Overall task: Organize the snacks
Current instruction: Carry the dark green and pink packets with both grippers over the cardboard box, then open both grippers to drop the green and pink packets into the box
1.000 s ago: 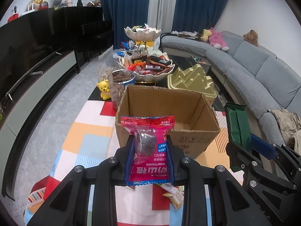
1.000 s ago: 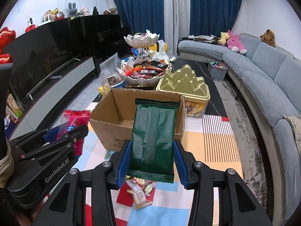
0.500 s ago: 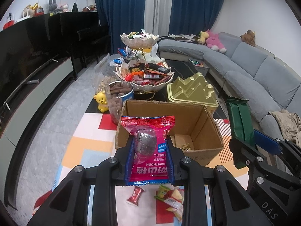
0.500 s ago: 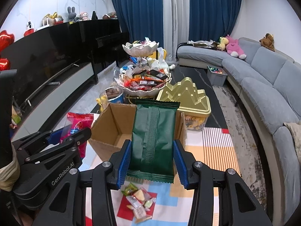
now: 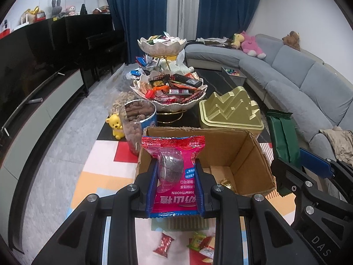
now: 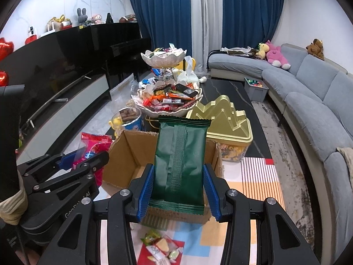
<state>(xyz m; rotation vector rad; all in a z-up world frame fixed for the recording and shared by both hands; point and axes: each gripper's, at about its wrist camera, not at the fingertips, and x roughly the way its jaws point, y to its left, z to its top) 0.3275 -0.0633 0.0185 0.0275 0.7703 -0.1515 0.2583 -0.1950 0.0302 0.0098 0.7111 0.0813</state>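
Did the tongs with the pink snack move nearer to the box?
Yes. The left tongs with the pink snack rose and went forward: the box now sits lower and closer, showing more of its floor.

Desk point(image 6: 233, 88): carrying cardboard box point(image 5: 220, 145), gold tin point(image 5: 229, 112), tiered snack bowl point(image 5: 169, 101).
Mat point(image 5: 97, 176): bearing loose sweets point(image 6: 163, 247).

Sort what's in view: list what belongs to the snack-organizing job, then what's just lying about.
Job: pink hawthorn snack packet in left gripper; green snack packet in right gripper; cardboard box; loose wrapped candies.

Lying about: gold tin; yellow bear figurine; plush toys.
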